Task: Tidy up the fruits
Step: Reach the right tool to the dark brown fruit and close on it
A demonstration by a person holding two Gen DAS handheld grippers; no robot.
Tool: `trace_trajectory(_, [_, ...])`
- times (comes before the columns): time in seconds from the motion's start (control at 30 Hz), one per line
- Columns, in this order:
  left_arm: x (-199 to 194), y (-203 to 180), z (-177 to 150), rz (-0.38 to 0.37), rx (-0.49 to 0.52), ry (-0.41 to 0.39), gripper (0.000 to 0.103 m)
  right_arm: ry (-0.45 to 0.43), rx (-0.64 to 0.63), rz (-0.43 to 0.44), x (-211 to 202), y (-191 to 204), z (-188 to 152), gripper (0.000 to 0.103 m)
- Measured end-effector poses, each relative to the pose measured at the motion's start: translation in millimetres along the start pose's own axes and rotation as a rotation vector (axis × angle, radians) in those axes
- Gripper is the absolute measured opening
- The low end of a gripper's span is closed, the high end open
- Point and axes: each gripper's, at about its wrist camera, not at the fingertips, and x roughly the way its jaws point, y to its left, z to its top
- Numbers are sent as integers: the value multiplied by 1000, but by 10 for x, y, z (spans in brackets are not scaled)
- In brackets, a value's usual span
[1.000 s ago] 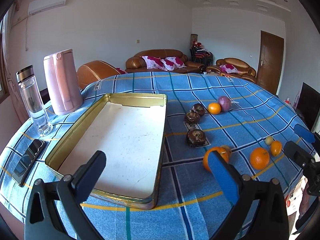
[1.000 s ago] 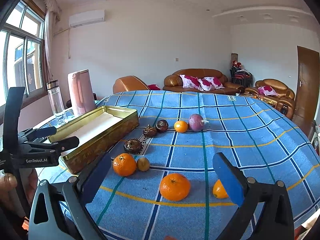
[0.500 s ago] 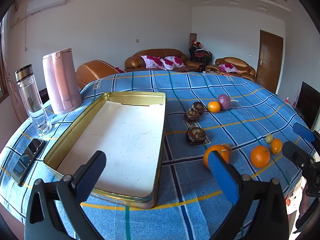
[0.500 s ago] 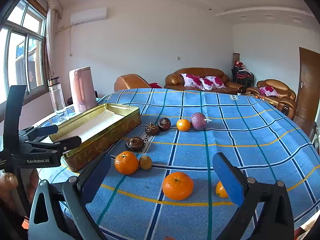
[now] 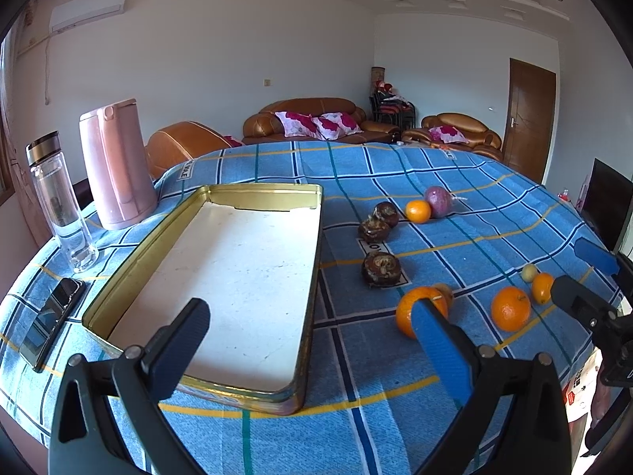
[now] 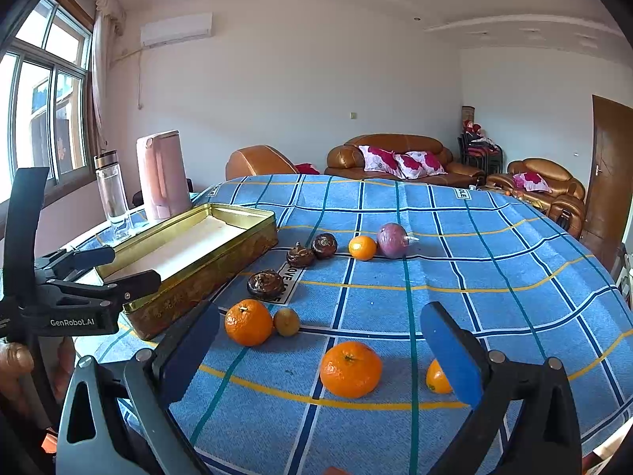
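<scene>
both grippers agape above fruit

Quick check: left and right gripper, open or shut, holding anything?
Left gripper: open, empty.
Right gripper: open, empty.

Likely a home living room: leather sofas point(image 6: 399, 156), air conditioner point(image 6: 177, 28).

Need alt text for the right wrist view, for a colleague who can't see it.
The open right gripper hovers above a large orange on a blue checked tablecloth. More oranges and dark fruits lie beyond, beside an empty gold metal tin; the open left gripper is at left.
</scene>
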Motion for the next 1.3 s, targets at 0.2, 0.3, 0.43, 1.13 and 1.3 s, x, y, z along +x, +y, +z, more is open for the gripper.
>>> trace_trajectory(0.2, [82,-37,21,10,22,-11,103,5,-21,2,74,20,44,102])
trace_trajectory(0.3, [147,-56,37,19,42,-19,103,22,-32,8,173,42,83,102])
trace_trajectory(0.43, [253,-10,77,40,45,-18,103,65,-42,17,393,66,185,102])
trace_trajectory(1.13, [470,397,131,4,-55,13,103,563,-139,133,1921,569,298,52])
trace_trajectory(1.3, [437,295,116,-32,-38,11,103,524,-95,190,1889,524,314,47])
